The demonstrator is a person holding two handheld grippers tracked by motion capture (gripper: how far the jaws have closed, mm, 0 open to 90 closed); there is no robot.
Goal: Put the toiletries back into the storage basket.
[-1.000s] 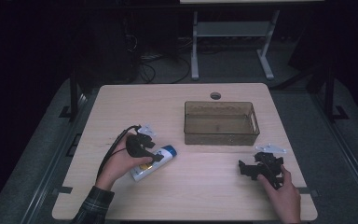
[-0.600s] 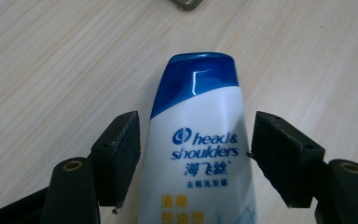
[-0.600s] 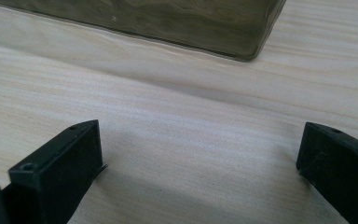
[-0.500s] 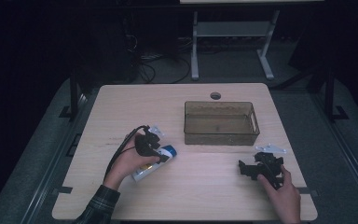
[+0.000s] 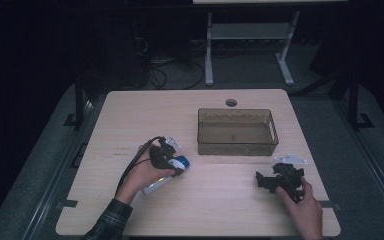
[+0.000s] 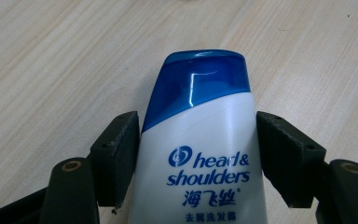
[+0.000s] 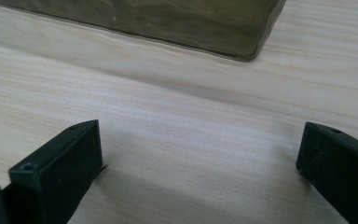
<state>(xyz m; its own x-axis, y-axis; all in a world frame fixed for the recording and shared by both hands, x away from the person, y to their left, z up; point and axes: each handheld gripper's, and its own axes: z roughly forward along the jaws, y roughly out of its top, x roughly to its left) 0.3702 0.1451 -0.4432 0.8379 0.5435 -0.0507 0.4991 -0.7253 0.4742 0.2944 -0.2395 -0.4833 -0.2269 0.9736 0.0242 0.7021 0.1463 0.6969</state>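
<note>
On the pale wooden table (image 5: 215, 200), left of centre, lying flat: white shampoo bottle (image 6: 200, 154) with blue cap (image 6: 200, 84), cap pointing away toward the table's middle; sitting between the jaws of the left gripper (image 6: 198, 154), left pad touching or nearly touching its side, right pad standing just clear, so spread wide and not yet clamping; resting under the left hand (image 5: 145, 175); standing well apart behind and to the right, smoky clear bin (image 5: 237, 131); hovering near the right edge, right gripper (image 7: 200, 158), jaws gaping wide over bare wood, holding nothing, bin corner just ahead.
</note>
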